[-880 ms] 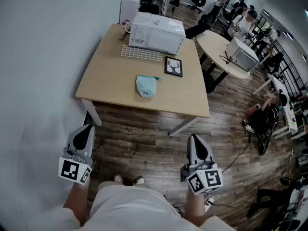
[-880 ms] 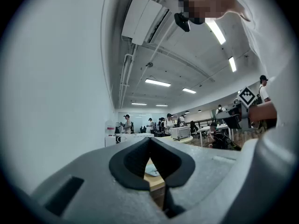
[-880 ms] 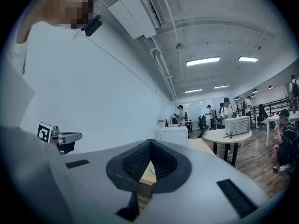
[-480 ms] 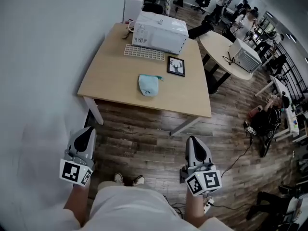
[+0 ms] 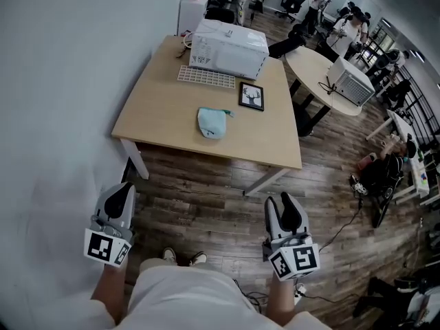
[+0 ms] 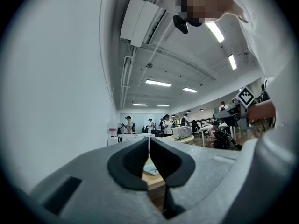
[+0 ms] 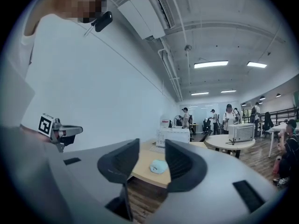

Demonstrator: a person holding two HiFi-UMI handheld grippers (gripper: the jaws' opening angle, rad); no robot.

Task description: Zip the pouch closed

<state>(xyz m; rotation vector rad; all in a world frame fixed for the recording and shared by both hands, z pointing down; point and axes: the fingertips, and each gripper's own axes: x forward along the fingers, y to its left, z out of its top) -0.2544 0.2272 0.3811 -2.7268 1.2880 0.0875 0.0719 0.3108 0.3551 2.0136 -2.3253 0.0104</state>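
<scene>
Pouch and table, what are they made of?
The pouch looks like soft fabric, pale blue and matte: it lies slumped with rounded edges. The table top looks like light wood or wood-look laminate, smooth and even.

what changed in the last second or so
The right gripper has opened its jaws: they were together before and now stand apart, with nothing between them. Nothing was taken hold of or let go. The left gripper stays shut and empty. Both grippers stay short of the table, and the pouch lies on it untouched.
</scene>
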